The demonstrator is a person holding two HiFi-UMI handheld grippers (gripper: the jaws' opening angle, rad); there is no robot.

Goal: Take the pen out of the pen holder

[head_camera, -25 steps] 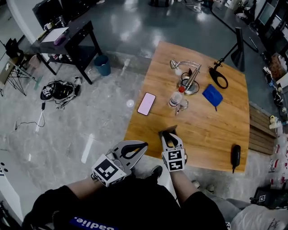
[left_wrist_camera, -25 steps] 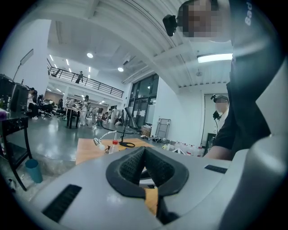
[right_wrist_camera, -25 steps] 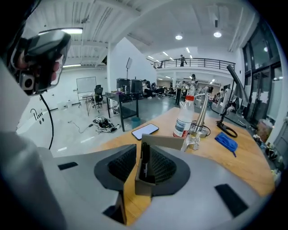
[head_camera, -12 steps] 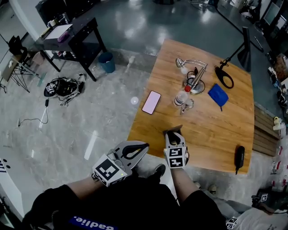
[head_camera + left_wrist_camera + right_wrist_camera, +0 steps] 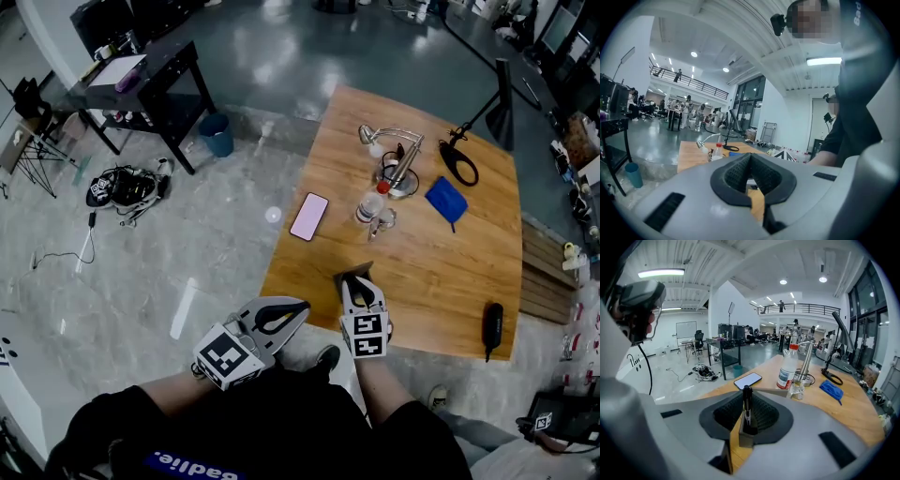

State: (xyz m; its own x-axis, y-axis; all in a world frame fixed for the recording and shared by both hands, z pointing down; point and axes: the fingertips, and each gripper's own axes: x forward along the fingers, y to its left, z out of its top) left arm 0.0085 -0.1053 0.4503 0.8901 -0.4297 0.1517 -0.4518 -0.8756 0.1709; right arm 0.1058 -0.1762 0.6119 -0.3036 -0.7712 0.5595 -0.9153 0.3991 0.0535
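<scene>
In the right gripper view a black pen (image 5: 747, 409) stands upright, its lower end in a small tan pen holder (image 5: 740, 436). My right gripper (image 5: 746, 392) is shut on the pen near its top, with the pads close on both sides. The head view shows this gripper (image 5: 359, 285) at the near edge of the wooden table (image 5: 450, 272), with the brown holder (image 5: 351, 275) at its tips. My left gripper (image 5: 300, 304) is off the table to the left, held low. Its jaws (image 5: 750, 157) are shut on nothing.
Farther back on the table are a pink phone (image 5: 308, 217), a clear bottle with a red cap (image 5: 368, 204), a small glass (image 5: 385, 218), a metal desk lamp (image 5: 398, 169), a blue cloth (image 5: 443, 200) and a black device (image 5: 490, 325). A dark side table (image 5: 141, 89) stands on the floor at left.
Both grippers stay about where they were. Only the head view shifts slightly.
</scene>
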